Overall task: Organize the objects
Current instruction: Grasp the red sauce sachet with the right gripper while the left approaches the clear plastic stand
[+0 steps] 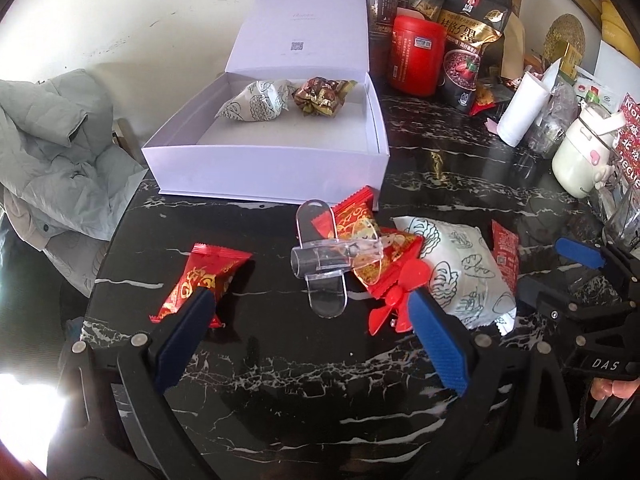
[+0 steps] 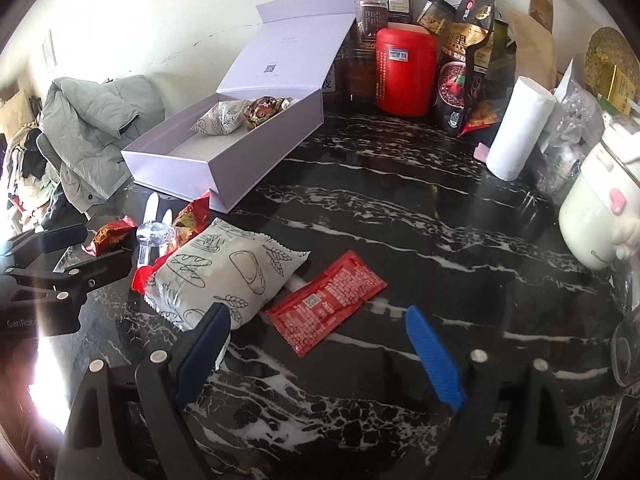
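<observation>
On the far left of the black marble table point(image 1: 460, 184) sits the open white box point(image 1: 264, 168), stiff card with a raised lid; it already holds a white bread packet and a brown-gold sweet, so it reads as the place the loose things belong.

Nearer, toward the right, lies the white bread packet point(image 2: 224, 276) printed with loaves. It looks puffy, light and soft, with air inside, so a grip across its middle should be gentle; the crimped end seam is a safer hold.

Just right of it, partly tucked under its edge, is the flat red sachet point(image 2: 326, 298). Thin and slick against the stone, it will likely need lifting by a raised corner.

Left of the bread packet stands a clear plastic toy plane point(image 1: 320, 258) with a red propeller point(image 1: 394, 300), resting over a red-gold snack point(image 1: 376, 232). Rigid, slippery and probably brittle, it is best taken by the tube-like body.

Nearest left lies a smaller red-gold sweet point(image 1: 204, 280), crinkly and light.

Both tools stand wide and empty: the left gripper point(image 1: 308, 312) frames the plane, the right gripper point(image 2: 316, 332) frames the sachet.
</observation>
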{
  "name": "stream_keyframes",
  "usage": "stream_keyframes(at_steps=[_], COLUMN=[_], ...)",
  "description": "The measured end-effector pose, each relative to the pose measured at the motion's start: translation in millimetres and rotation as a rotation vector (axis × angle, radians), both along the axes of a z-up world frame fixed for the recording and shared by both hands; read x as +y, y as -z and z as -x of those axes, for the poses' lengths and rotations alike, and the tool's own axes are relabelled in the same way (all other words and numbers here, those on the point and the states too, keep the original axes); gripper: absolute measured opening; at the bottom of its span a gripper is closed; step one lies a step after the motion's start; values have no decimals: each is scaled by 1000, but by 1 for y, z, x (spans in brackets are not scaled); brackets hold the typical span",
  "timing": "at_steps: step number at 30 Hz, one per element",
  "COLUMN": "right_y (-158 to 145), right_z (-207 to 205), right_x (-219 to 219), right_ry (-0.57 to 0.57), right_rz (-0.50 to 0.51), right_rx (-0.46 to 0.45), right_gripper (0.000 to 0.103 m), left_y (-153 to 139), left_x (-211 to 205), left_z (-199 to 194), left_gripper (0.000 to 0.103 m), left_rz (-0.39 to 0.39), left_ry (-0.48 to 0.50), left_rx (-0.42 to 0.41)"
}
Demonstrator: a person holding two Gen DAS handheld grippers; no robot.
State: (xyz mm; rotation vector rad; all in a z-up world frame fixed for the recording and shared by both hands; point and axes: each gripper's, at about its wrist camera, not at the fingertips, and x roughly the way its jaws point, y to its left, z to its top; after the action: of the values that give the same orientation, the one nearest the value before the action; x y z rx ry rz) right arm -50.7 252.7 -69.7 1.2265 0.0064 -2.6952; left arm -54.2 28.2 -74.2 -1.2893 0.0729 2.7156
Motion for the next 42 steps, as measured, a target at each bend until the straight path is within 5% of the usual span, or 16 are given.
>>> stream_keyframes(at_steps=[15,25,32,36,40,42], right_y=[19,26,32,29,27,26], right_z=[30,43,43,40,36,34], right_x=[5,4,4,5,7,7], right_ry=[41,50,48,37,33,18], right_rz=[-13,-21,-50,-62,-73,-71], right_rx=[-77,-91,-84,-65,-53,-50], right_gripper=[90,91,89,65,38,37], left_y=[12,25,31,33,32,31], left_x=[12,14,13,10,11,10], left_z=[38,51,53,54,51,47], left_gripper=[95,86,69,58,57,57], left_rz=[0,-12,-16,-50,-42,-44], left_ry=[42,47,38,32,19,20], left_rx=[-36,-75,-90,-110,-122,-130])
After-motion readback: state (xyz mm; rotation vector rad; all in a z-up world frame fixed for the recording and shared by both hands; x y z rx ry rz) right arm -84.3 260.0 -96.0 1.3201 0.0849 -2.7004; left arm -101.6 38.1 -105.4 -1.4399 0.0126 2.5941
